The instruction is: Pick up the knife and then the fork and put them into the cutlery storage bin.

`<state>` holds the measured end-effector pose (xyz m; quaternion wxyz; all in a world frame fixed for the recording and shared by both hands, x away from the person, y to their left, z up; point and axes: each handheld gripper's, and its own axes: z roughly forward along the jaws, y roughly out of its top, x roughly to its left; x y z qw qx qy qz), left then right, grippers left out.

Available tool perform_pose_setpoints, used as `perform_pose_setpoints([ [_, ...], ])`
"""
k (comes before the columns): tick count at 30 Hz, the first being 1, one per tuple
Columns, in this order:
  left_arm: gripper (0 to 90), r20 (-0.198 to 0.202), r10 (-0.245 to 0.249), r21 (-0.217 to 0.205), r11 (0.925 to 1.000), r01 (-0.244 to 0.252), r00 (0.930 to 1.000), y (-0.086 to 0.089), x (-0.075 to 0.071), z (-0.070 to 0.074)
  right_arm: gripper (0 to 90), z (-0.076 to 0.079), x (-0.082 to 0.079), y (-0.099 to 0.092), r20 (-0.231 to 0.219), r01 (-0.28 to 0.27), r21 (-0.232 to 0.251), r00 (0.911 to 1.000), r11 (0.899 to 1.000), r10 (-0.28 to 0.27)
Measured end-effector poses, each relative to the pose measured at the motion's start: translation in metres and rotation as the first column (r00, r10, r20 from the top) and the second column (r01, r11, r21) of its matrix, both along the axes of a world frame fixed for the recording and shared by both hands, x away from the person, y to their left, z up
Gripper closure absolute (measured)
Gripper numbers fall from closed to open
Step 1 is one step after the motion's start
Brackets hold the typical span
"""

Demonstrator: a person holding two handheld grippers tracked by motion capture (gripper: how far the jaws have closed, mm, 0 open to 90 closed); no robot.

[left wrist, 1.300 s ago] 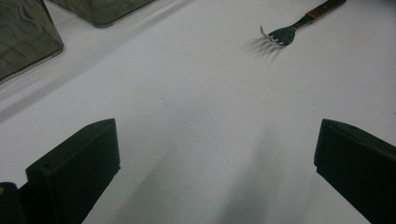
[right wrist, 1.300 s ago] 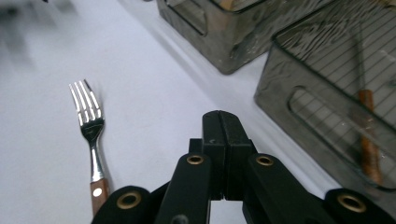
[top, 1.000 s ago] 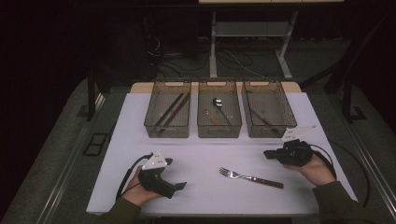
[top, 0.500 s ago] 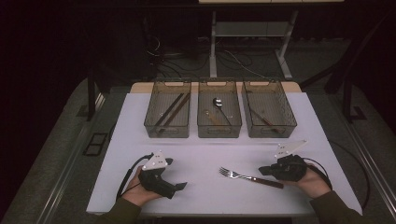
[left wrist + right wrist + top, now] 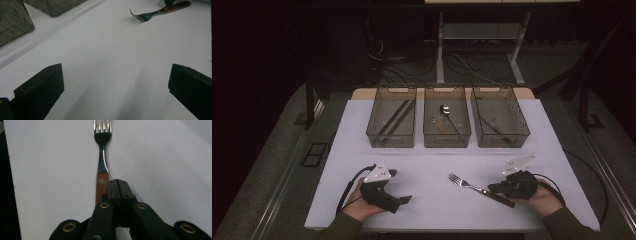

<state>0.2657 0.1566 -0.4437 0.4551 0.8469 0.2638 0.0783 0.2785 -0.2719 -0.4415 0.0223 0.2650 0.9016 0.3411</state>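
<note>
So, a fork lies flat on the white tabletop, near the front edge, a bit to the right of the middle. Its prongs point left & a little away from the person. Its handle is brown wood w/ a small silver dot on it.

The right hand-held gripper sits low at the handle end of the fork. In the right gripper view its jaws are pressed together, w/ nothing between them. The wood handle lies just beside the closed tips, on their left side. It isn't pinched. I can't tell if the tips touch the wood.

The left hand-held gripper rests on the tabletop at the front left, well apart from the fork. Its jaws are spread wide, w/ just bare white tabletop between them. In the left gripper view the fork shows far off at the top.

Three see-through bins stand in a row at the back of the tabletop. The left bin has long dark sticks in it, maybe chopsticks. The middle bin holds a spoon. The right bin has something long w/ a brown handle, too dim to tell what.
</note>
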Motion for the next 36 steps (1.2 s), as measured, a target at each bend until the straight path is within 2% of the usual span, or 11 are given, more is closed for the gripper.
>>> perform_pose_setpoints([
  [13,0.0,-0.004,-0.002,-0.001,1.0000,0.002,1.0000,0.000,0.000,0.000,89.2,0.003,-0.005,0.003,-0.002,-0.019,0.005,0.9998,1.000,0.019],
  [16,0.0,-0.003,-0.004,0.000,1.0000,0.004,1.0000,-0.001,0.001,0.000,89.2,0.003,-0.005,0.003,0.005,-0.009,0.009,0.9999,1.000,0.009],
  [17,0.0,-0.004,-0.005,0.001,1.0000,0.005,1.0000,-0.001,0.001,0.000,89.2,0.004,-0.004,0.003,0.010,0.009,0.018,0.9999,1.000,-0.009],
  [23,0.0,-0.004,-0.004,-0.002,1.0000,0.004,1.0000,-0.001,0.000,0.000,75.7,0.008,-0.005,0.009,0.004,0.049,0.071,0.9988,0.996,-0.049],
  [27,0.0,-0.004,-0.004,-0.001,1.0000,0.004,1.0000,-0.001,0.000,0.000,70.7,0.006,-0.007,0.020,0.010,0.045,0.064,0.9989,0.997,-0.046],
  [36,0.0,-0.006,-0.005,-0.001,1.0000,0.005,1.0000,0.000,0.000,-0.001,71.5,-0.001,-0.009,0.027,0.019,0.056,0.038,0.9982,0.998,-0.057],
])
